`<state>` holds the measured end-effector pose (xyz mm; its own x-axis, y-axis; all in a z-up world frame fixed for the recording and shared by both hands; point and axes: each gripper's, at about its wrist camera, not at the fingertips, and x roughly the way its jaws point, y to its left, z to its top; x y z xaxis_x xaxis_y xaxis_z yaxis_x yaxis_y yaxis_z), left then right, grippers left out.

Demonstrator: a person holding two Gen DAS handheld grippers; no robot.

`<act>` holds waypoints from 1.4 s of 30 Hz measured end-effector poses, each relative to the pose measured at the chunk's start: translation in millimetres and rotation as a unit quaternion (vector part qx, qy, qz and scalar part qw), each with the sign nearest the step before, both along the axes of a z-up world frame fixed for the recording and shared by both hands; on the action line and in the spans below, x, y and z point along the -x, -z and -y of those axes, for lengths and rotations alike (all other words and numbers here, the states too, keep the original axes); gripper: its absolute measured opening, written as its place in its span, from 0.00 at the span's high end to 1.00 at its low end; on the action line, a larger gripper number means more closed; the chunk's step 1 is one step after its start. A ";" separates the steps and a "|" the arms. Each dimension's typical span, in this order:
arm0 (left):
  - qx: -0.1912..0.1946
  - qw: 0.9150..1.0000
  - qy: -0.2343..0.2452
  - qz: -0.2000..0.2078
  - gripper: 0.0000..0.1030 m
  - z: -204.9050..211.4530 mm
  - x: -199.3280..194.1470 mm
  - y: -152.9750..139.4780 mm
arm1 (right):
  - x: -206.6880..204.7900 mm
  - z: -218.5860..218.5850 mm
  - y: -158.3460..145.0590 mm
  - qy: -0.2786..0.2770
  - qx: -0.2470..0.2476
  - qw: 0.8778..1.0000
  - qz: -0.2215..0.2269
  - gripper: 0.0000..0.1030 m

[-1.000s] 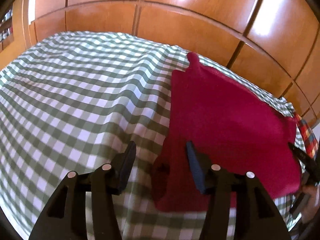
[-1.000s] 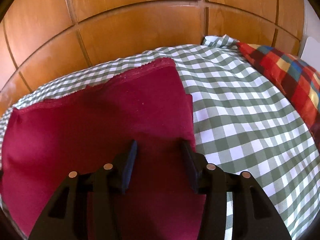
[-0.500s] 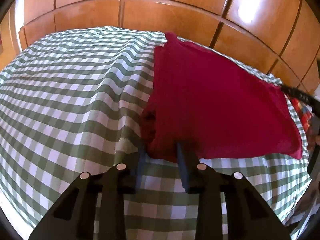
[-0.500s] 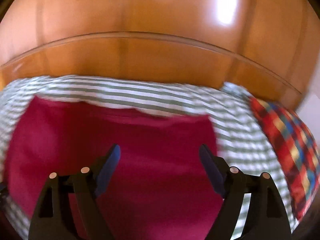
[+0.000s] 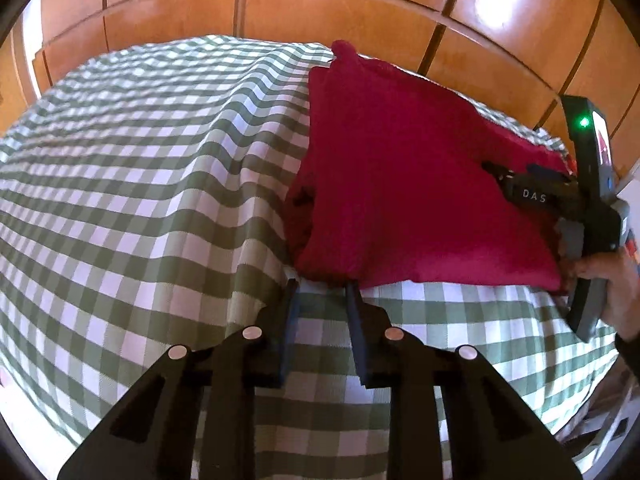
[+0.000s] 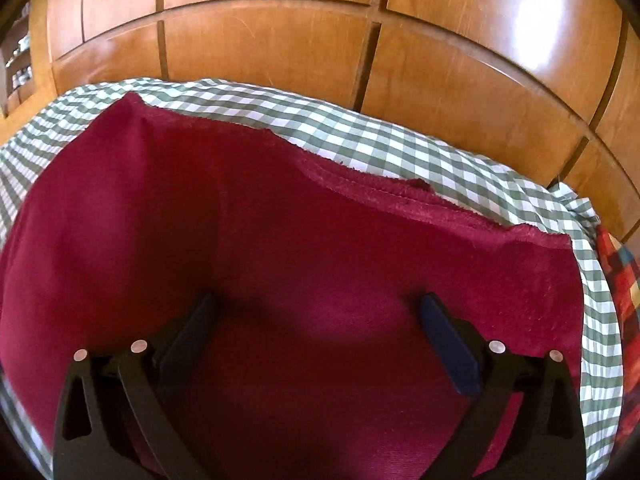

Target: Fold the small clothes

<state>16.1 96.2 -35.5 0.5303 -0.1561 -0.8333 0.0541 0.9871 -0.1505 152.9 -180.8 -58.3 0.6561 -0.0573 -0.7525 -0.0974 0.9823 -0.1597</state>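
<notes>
A dark red folded garment (image 5: 400, 184) lies on the green-and-white checked cloth (image 5: 140, 184). My left gripper (image 5: 320, 286) is narrowed to a small gap just at the garment's near left corner; the corner touches the fingertips, and I cannot tell whether they pinch it. In the right wrist view the red garment (image 6: 300, 240) fills the frame. My right gripper (image 6: 316, 304) is wide open above it and holds nothing. The right gripper also shows in the left wrist view (image 5: 500, 172), over the garment's right side.
A wooden panelled wall (image 5: 360, 12) stands right behind the cloth's far edge. A red, blue and yellow plaid fabric (image 6: 620, 280) lies at the right of the garment. The checked cloth has a raised crease (image 5: 248, 184) left of the garment.
My left gripper narrowed and drew back to the garment's near left corner. My right gripper opened wide and rose over the garment.
</notes>
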 end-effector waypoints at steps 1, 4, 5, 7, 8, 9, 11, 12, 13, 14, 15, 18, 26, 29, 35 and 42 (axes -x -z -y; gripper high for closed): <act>-0.011 1.000 0.000 0.001 0.78 3.0 1.7 -2.4 | 1.8 -0.3 -0.5 0.000 -0.003 1.000 0.001 0.04; -0.027 0.999 0.002 0.017 0.79 7.9 7.7 -16.4 | 3.4 3.2 -1.9 -0.002 -0.007 1.000 0.003 0.04; -0.035 0.999 0.004 0.025 0.79 9.6 9.1 -22.4 | 2.7 3.8 -2.0 -0.002 -0.008 1.000 0.003 0.04; -0.053 0.998 0.008 0.044 0.79 14.0 12.6 -34.8 | 3.8 1.7 -1.8 -0.002 -0.006 1.000 0.003 0.04; -0.058 0.997 0.009 0.051 0.79 14.6 13.4 -39.9 | 4.0 1.2 -1.9 -0.001 -0.003 1.000 0.003 0.04; -0.059 0.997 0.009 0.055 0.79 16.4 13.9 -43.8 | 5.3 1.4 -1.4 0.000 -0.003 1.000 0.002 0.04; -0.060 0.996 0.009 0.062 0.76 18.3 15.0 -50.8 | 6.5 2.7 -1.8 0.002 -0.004 1.000 0.002 0.04; -0.060 0.996 0.009 0.064 0.73 18.9 16.4 -52.7 | 6.9 3.0 -2.1 0.005 -0.005 1.000 0.001 0.04; -0.060 0.996 0.010 0.066 0.72 18.4 17.6 -53.5 | 7.4 2.8 -3.0 0.010 -0.004 1.000 -0.001 0.04; -0.060 0.996 0.009 0.068 0.70 19.1 18.8 -52.9 | 9.3 1.7 -5.6 0.014 -0.001 1.000 -0.004 0.04; -0.060 0.996 0.009 0.067 0.69 19.9 18.8 -52.0 | 11.9 1.4 -7.4 0.015 0.002 1.000 -0.006 0.04; -0.062 0.996 0.012 0.061 0.69 26.8 19.0 -46.9 | 28.9 7.0 -15.2 0.021 0.001 1.000 -0.005 0.04; -0.079 0.994 0.033 0.072 0.68 46.5 14.2 -41.5 | 83.6 17.8 -28.8 0.024 0.012 1.000 0.012 0.04; -0.081 0.994 0.028 0.061 0.68 44.1 10.4 -30.5 | 106.1 23.1 -29.2 0.025 0.021 0.999 0.010 0.04; -0.070 0.997 0.013 0.025 0.68 34.3 13.0 -5.9 | 144.1 59.0 -3.9 0.056 -0.007 0.998 -0.028 0.04; -0.062 0.997 0.002 0.047 0.68 32.0 22.1 -18.5 | 157.7 65.8 8.1 0.057 0.011 0.998 -0.035 0.04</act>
